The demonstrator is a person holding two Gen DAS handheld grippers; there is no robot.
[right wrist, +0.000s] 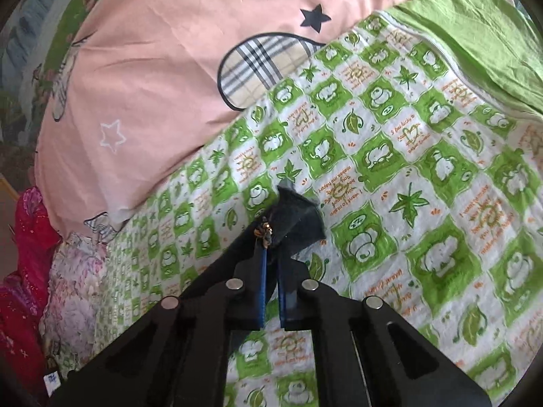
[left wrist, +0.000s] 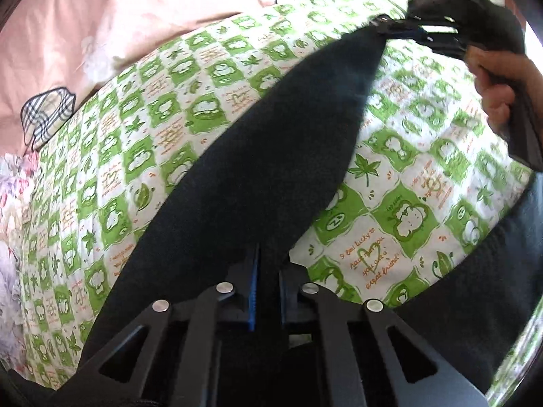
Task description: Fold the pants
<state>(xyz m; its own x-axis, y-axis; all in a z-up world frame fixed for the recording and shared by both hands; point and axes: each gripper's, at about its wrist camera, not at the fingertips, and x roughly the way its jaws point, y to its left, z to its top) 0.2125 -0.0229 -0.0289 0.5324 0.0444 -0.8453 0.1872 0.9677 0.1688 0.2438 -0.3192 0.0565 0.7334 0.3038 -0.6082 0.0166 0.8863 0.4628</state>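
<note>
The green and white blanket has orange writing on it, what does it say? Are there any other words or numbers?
"I feel lucky to have you, you are a great friend": orange writing around a heart on the blanket.
"I want to make you happy", roughly: upside-down orange writing on the blanket.
Small white tag at the lower left: too small to read.
The dark pants, held by both grippers: no words visible.

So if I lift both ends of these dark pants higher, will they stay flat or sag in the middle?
Probably sag. The pants look like soft, limp cloth: strung between the left gripper and right gripper, they narrow toward each clamp. They seem light, since a small pinched corner holds. The thick-looking weave likely won't slip on the green quilt.
</note>
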